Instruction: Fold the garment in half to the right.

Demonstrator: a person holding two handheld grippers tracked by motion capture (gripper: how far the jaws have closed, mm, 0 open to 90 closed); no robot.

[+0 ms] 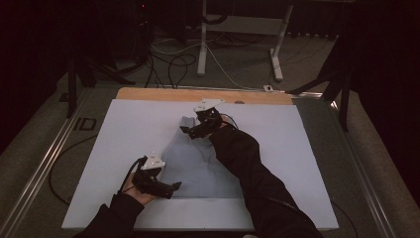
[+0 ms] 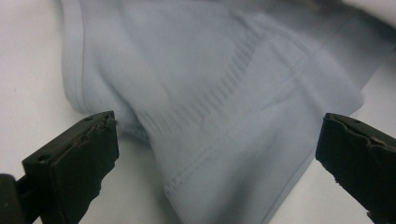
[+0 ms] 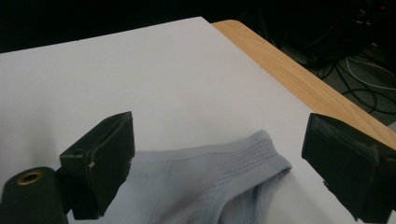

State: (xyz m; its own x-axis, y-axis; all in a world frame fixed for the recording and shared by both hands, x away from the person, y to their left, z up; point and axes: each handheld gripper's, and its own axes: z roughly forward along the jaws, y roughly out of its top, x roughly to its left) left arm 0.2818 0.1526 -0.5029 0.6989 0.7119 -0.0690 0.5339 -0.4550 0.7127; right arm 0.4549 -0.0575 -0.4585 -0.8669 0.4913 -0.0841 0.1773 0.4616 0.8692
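A pale blue knit garment [image 1: 198,166] lay flat on the white board [image 1: 124,129], roughly at the board's middle, widest toward the board's near edge and narrowing toward its far edge. Its fabric [image 2: 224,107] was thin and smooth, with ribbed bands and stitched seams, and a hemmed edge ran down to a corner close to the board's surface. The far end [image 3: 252,154] was a narrow band with fine perforated mesh, folded over on the board.

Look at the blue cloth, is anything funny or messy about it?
A bit messy. The light blue garment lies rumpled on the white board, its far strap end curled and bunched. The black pads of the open left gripper look chipped and ragged. Nothing is spilled.
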